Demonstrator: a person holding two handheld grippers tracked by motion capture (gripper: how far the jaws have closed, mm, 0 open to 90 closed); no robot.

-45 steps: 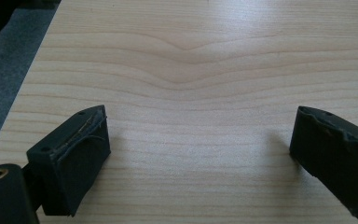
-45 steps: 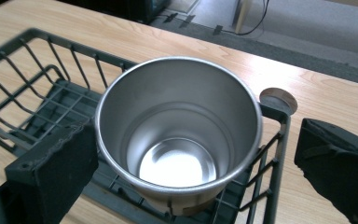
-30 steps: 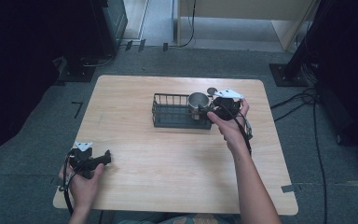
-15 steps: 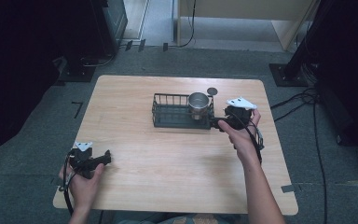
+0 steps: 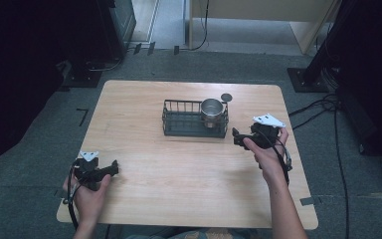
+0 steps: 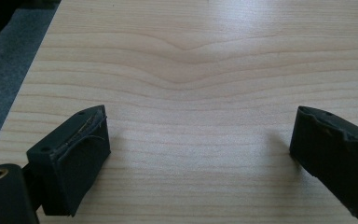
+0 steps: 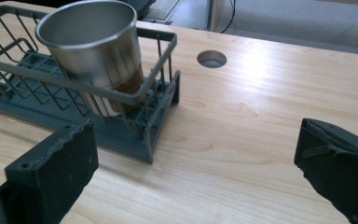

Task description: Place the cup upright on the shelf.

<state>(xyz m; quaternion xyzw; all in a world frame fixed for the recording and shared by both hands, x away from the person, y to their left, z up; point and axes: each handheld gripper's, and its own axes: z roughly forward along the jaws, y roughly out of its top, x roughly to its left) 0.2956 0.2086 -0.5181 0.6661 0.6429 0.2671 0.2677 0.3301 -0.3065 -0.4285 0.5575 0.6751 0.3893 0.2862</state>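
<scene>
Near the front left corner of the wooden tabletop [image 5: 144, 199], the left tongs [image 5: 113, 169] are resting low in the person's left hand [image 5: 87, 191], pointing toward the right across the bare wood. In the left gripper view the left tongs [image 6: 200, 154] are standing wide apart with nothing between the jaws, just pale wood grain running across beneath them.

Moving toward the middle, a dark wire basket [image 5: 181, 124] is sitting on the tabletop, its long side running left to right. A steel cup [image 5: 212, 110] is standing upright inside the basket's right end, its open mouth facing up. In the right gripper view the cup [image 7: 91, 51] is pressing close against the basket [image 7: 23, 100] rails at that end. Just behind the basket, a small round hole [image 5: 226, 97] is showing in the tabletop.

Further right, the right tongs [image 5: 235, 138] are hovering just beside the basket's right end, held in the person's right hand [image 5: 266, 152], tips pointing left toward the basket and apart from it. In the right gripper view the right tongs [image 7: 198, 158] are gaping wide and gripping nothing, with the basket's corner and the cup lying ahead of the left jaw.
</scene>
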